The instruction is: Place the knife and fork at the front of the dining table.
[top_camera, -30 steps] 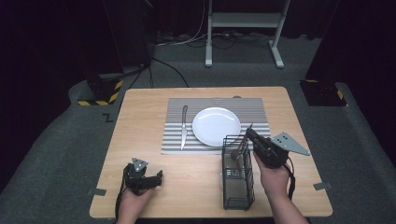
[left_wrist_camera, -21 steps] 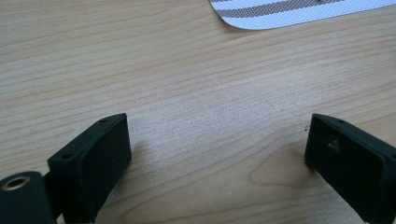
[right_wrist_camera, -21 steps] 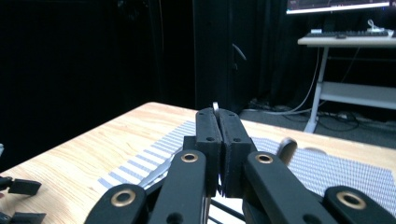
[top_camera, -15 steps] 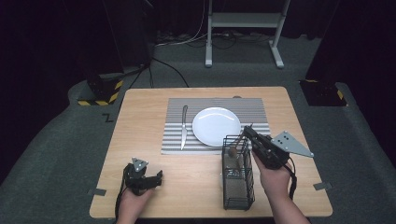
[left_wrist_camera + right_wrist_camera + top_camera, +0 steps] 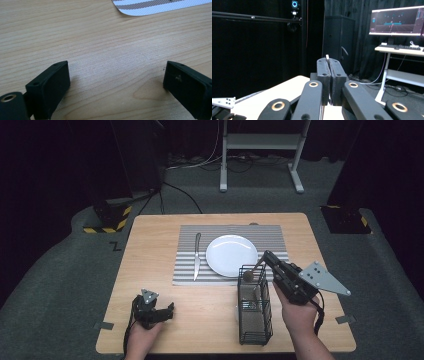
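Note:
A black wire basket (image 5: 254, 317) stands on the wooden table (image 5: 150, 245) at the front right. My right gripper (image 5: 265, 256) hovers over the basket's far end, shut on the thin handle of a spoon (image 5: 248, 276) whose bowl hangs at the basket's top rim. In the right gripper view the jaws of that gripper (image 5: 329, 61) are pressed together, and the metal handle tip (image 5: 327, 57) pokes out above them. My left gripper (image 5: 167, 309) rests low at the front left, open, with bare wood between the jaws of this gripper (image 5: 116, 75).
A striped placemat (image 5: 270, 237) lies mid-table with a white plate (image 5: 231, 255) on it and a knife (image 5: 196, 255) to the plate's left. The placemat's corner (image 5: 160, 6) lies ahead of the left jaws. A desk with a monitor (image 5: 397, 21) stands beyond the table.
My right gripper has risen and drifted slightly left and away, drawing the spoon up out of the basket. The left gripper has stayed put.

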### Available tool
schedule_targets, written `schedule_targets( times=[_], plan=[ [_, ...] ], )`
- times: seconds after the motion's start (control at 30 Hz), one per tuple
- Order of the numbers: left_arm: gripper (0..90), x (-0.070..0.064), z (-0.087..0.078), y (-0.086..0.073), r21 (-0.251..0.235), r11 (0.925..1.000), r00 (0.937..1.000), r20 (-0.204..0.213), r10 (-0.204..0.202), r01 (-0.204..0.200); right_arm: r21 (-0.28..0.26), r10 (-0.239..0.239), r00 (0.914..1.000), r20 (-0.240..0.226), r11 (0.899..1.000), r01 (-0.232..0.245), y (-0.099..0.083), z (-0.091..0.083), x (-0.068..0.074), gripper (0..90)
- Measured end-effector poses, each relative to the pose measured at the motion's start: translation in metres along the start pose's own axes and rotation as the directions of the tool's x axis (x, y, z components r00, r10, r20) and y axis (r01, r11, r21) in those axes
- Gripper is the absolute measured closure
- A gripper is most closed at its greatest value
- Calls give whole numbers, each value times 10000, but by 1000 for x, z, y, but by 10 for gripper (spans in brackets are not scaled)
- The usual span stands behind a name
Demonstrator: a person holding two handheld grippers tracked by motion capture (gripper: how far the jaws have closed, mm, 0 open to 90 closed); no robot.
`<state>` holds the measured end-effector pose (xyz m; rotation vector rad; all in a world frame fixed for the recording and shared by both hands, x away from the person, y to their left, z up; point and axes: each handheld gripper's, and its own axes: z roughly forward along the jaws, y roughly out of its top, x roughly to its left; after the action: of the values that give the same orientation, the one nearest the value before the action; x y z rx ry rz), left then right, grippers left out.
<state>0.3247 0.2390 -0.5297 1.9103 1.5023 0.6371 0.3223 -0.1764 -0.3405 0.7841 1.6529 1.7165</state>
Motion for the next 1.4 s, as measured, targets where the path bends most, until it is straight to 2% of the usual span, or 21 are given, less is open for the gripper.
schedule_targets(
  times=[0.27, 0.43, 0.63, 0.93, 1.13, 1.23, 1.4],
  plan=[
    [69, 0, 0, 0, -1, 10000, 10000, -2, 15, -15, -525, -40, 9998, 184, 9986, 50, 15, -13, -2, 882],
    [68, 0, 0, 0, 5, 10000, 10000, 6, 13, -13, -788, -55, 9989, 467, 9968, 92, 25, -24, -10, 883],
    [67, 0, 0, 0, 15, 10000, 10000, 22, 18, -18, -867, -96, 9961, 878, 9961, 173, 31, -36, -22, 883],
    [67, 0, 0, 0, 22, 10000, 10000, 24, 23, -23, -1047, -50, 9888, 1495, 9943, 209, 34, -51, -40, 883],
    [67, 0, 0, 0, 14, 10000, 10000, 23, 0, 0, -900, -188, 9813, 1918, 9953, 367, 30, -57, -50, 883],
    [66, 0, 0, 0, 6, 10000, 10000, 4, 16, -16, -883, -77, 9780, 2084, 9957, 267, 27, -60, -57, 884],
    [58, 0, 1, 1, 21, 10000, 10000, 31, 14, -14, -567, 6, 9710, 2390, 9983, 134, 17, -59, -70, 883]
  ],
)
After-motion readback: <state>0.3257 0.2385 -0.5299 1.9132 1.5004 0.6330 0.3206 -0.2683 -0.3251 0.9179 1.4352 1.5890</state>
